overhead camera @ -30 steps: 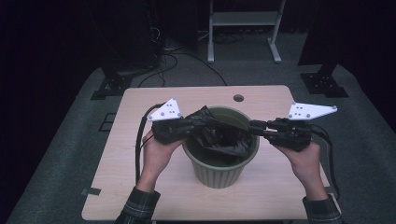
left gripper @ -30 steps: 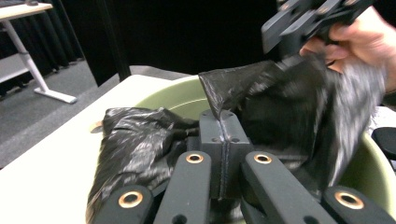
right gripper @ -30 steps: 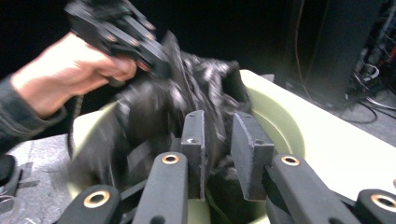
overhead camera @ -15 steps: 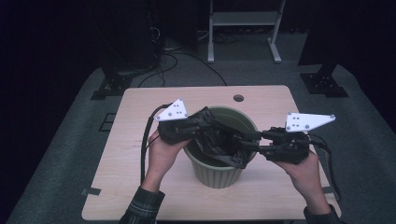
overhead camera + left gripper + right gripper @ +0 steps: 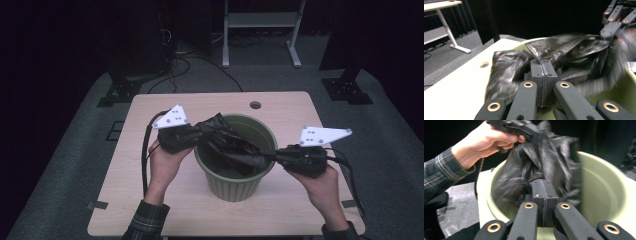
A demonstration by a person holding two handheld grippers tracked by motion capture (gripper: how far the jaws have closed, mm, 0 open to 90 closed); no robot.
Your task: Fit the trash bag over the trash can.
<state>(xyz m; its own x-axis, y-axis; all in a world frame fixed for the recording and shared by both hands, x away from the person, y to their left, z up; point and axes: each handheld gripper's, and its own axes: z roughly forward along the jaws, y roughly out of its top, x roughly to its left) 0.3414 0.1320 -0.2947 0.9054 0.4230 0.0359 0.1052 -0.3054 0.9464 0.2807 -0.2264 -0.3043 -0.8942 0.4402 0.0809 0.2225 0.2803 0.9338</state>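
— Stretching across the pot (image 5: pixel 235 165), what is seen?
— A black bag (image 5: pixel 227 145) is held over the green pot's mouth on the table (image 5: pixel 125 200), partly sunk inside.
— How is the left gripper (image 5: pixel 196 134) set?
— Its jaws are pressed together on the bag's edge at the pot's left rim (film is pinched between the pads).
— And the right gripper (image 5: pixel 270 156)?
— Its jaws have just been closing; they are clamped on the bag's other end, at the right rim.

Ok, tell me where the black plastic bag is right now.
In the high view the black plastic bag is stretched over the left half of the green bin at the table's middle, pinched between the left gripper and the right gripper.
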